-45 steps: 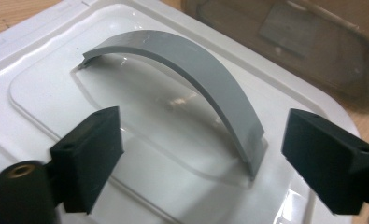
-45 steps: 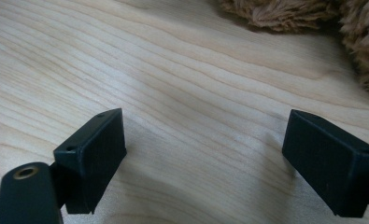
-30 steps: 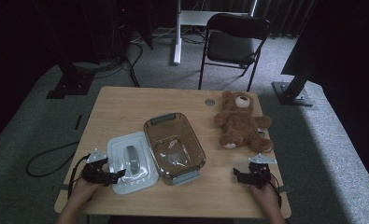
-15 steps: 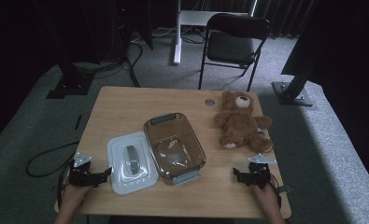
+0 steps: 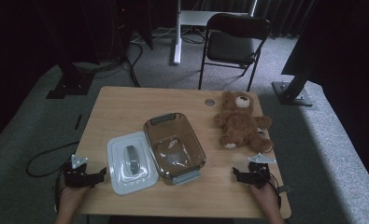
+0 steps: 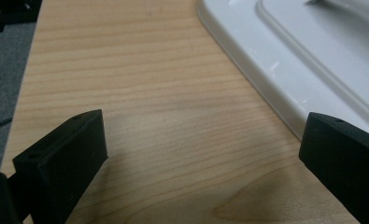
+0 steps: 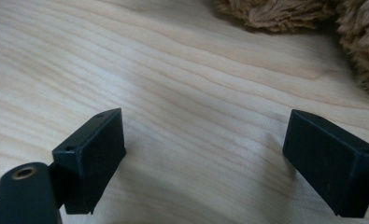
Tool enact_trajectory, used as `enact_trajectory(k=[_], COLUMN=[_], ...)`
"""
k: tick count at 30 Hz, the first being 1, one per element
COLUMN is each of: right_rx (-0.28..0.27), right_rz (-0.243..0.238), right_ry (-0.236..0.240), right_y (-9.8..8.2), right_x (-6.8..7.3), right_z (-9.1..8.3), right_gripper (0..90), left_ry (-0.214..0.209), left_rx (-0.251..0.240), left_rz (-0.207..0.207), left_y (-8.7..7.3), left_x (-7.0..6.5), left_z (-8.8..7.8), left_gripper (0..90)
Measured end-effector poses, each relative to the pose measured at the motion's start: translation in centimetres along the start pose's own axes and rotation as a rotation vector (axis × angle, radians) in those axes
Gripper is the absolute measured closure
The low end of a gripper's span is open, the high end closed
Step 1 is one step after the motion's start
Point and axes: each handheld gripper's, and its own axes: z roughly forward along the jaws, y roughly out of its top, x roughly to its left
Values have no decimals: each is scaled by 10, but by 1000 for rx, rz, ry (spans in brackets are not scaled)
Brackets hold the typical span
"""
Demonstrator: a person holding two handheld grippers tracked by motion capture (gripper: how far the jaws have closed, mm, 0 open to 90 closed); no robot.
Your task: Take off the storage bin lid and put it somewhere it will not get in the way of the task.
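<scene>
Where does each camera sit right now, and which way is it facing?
High view: above the near table edge, looking forward and down at the table; both hands, left gripper and right gripper show.
Left gripper view: on the left gripper, jaws open, facing the white lid.
Right gripper view: on the right gripper, jaws open, facing the teddy bear.
Shared: the lid and bear also appear in the high view.
</scene>
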Motion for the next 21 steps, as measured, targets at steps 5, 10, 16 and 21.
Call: enact_trajectory(k=[5, 10, 16, 21], right_rx=[0, 63, 55, -13], right_rz=[1, -9, 38, 82], right_ry=[0, 9, 4, 8], right_y=[0, 2, 9, 23], right_x=[0, -4, -7, -12], right_z=[0, -6, -18, -33], right_gripper=[120, 120, 120, 111], left_ry=[33, 51, 63, 58], left_rx=[35, 38, 37, 36], left_rz=[-7, -23, -36, -31], left_y=[0, 1, 2, 2], left_x=[-1, 0, -3, -3], left_z=[5, 5, 6, 7], left_gripper=[18, 18, 17, 17])
